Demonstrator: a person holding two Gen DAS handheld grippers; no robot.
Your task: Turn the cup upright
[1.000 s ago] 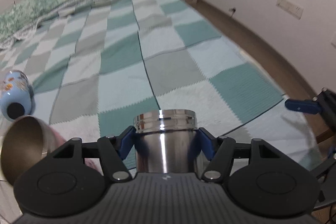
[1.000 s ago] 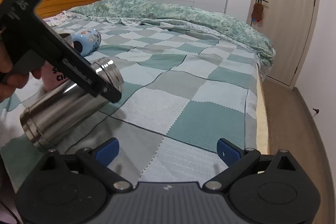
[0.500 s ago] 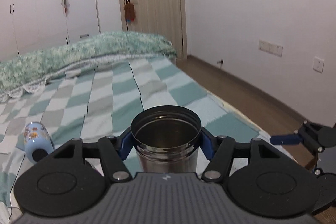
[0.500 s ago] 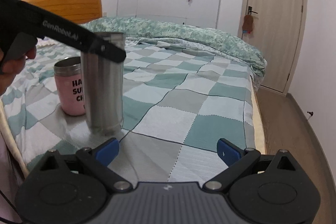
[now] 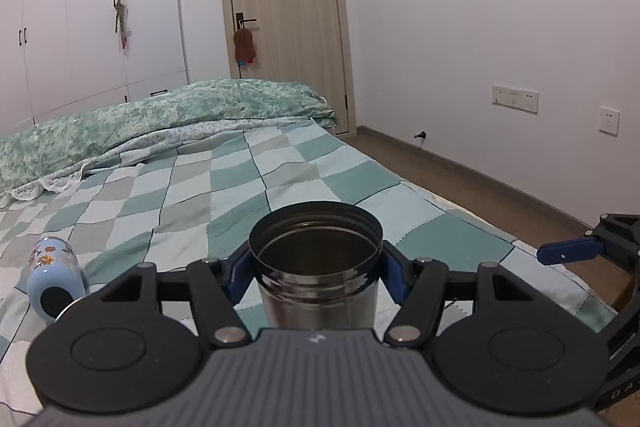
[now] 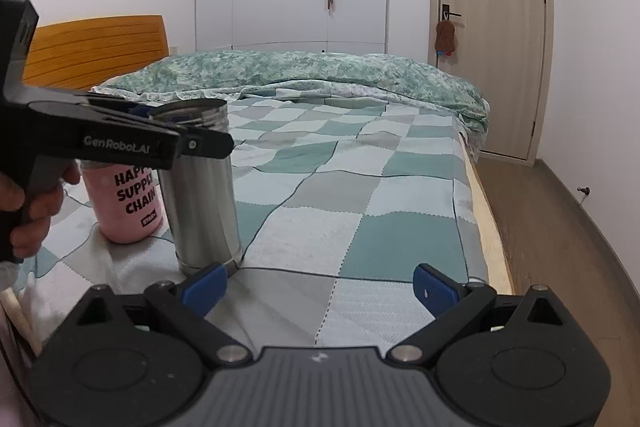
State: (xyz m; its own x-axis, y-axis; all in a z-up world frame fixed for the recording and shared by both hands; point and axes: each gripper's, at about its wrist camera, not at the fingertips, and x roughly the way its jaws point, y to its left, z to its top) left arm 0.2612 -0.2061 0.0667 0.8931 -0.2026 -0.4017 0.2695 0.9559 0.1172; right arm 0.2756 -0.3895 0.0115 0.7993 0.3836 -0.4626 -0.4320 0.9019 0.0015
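Observation:
A tall stainless steel cup (image 5: 316, 283) stands upright on the checked bed cover, mouth up; it also shows in the right wrist view (image 6: 200, 195), with its base on the cover. My left gripper (image 5: 316, 279) is shut on the steel cup near its rim, and its blue pads press both sides. It shows from the side in the right wrist view (image 6: 176, 139). My right gripper (image 6: 318, 287) is open and empty, low over the bed's near edge, to the right of the cup. Its blue fingertip (image 5: 570, 251) shows in the left wrist view.
A pink cup (image 6: 124, 203) with black lettering stands upright just left of the steel cup. A light blue patterned cup (image 5: 54, 279) lies on its side further left. A rumpled green duvet (image 6: 320, 71) lies at the bed's far end. Wooden floor (image 6: 560, 227) runs along the right.
My left gripper turned the steel cup from lying tilted to upright and lowered it onto the cover beside the pink cup. My right gripper stayed open and hardly moved.

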